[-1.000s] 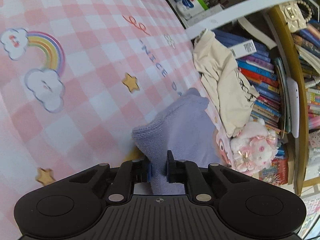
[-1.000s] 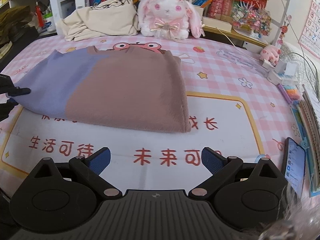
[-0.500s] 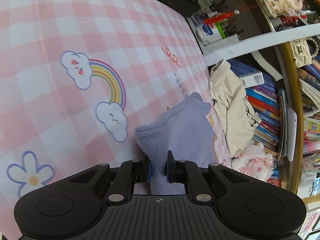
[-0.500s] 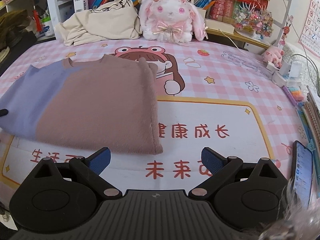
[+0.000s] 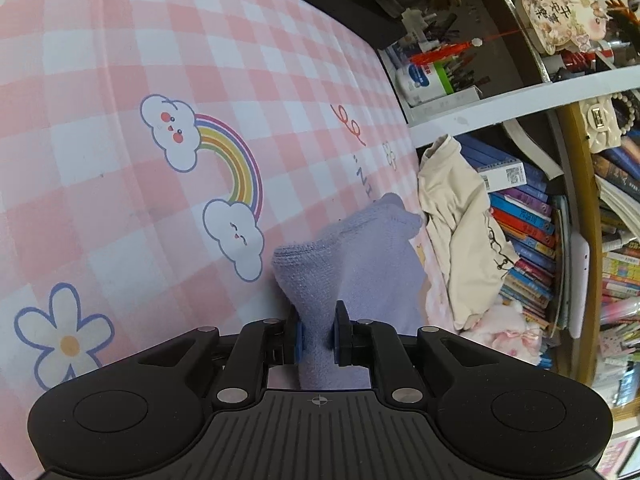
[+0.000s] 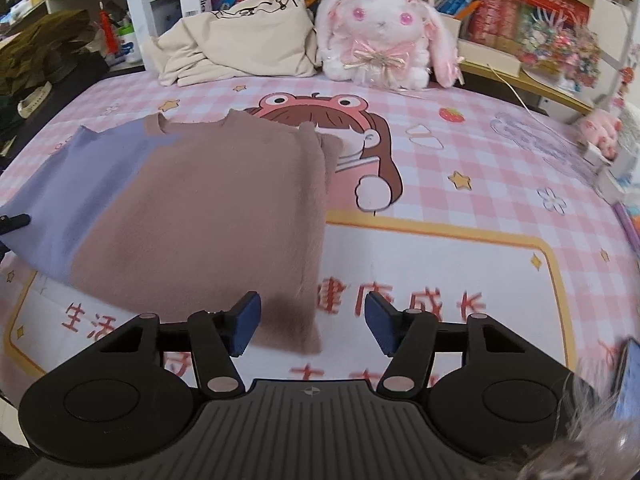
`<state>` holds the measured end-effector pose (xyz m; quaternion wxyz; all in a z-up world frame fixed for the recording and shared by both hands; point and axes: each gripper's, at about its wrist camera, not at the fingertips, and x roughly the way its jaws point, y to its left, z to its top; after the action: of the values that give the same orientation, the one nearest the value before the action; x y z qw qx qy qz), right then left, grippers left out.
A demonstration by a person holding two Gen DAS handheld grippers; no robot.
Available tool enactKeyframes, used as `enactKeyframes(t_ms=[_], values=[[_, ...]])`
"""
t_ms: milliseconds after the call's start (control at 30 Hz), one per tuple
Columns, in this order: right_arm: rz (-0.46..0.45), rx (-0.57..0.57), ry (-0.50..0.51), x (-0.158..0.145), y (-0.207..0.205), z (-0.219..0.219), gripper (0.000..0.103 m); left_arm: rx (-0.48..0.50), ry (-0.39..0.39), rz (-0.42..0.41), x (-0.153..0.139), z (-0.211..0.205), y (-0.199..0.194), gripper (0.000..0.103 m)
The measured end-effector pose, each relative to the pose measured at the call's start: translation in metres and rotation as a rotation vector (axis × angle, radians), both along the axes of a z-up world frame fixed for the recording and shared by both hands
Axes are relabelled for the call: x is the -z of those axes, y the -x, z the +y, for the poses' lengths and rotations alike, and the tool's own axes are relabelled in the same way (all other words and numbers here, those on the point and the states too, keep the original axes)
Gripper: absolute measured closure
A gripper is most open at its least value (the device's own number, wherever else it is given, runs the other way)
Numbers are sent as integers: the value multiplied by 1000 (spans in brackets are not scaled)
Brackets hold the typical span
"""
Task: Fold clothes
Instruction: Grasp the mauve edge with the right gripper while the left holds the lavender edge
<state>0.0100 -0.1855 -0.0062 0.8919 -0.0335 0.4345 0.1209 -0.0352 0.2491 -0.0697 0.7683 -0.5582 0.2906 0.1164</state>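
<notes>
A folded sweater (image 6: pixel 208 216), dusty pink with a lilac part, lies flat on the pink checked mat (image 6: pixel 460 152). My left gripper (image 5: pixel 318 334) is shut on a bunched lilac edge of the sweater (image 5: pixel 360 256), slightly lifted off the mat. One of its fingertips (image 6: pixel 12 222) shows at the sweater's left side in the right wrist view. My right gripper (image 6: pixel 312 324) hovers low over the sweater's near right corner (image 6: pixel 296 328). Its jaws are closing, with the corner lying between the blue pads, which do not press on it.
A crumpled beige garment (image 6: pixel 240 44) and a white-pink plush rabbit (image 6: pixel 380 28) sit at the mat's far edge against shelves of books (image 5: pixel 528 224). A phone (image 6: pixel 628 376) lies at the near right. Small toys and boxes (image 6: pixel 600 140) crowd the far right.
The right gripper came down and in over the sweater's near right corner, and its jaws narrowed from wide open. The left gripper drew the lilac edge sideways across the mat, still shut.
</notes>
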Motion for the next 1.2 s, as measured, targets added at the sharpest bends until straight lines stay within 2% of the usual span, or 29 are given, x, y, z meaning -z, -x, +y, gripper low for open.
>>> enactKeyframes(t_ms=[133,233,500,667,800,867,1033,1200], values=[[4,-56,-32,4,-13,-10,46,-42,10,25,-2,-2,0,90],[18,-93,-71,9,-21,-18,49,-48,-20,44,-6,-6,-2,90],[-7,-154,-135,15,-50,-24,60,-60,-108,91,-15,-16,-9,90],[26,-193,-199,24,-63,-26,70,-80,-153,93,-29,-26,-9,91],[30,-219,-224,27,-65,-29,74,-78,-183,17,-56,-40,-7,92],[29,-232,-232,27,-66,-30,76,-42,-229,-28,-75,-54,-10,92],[36,-252,-258,30,-69,-34,76,91,-365,-159,-122,-99,-18,92],[56,-263,-293,33,-73,-37,79,239,-425,-226,-149,-156,-33,92]])
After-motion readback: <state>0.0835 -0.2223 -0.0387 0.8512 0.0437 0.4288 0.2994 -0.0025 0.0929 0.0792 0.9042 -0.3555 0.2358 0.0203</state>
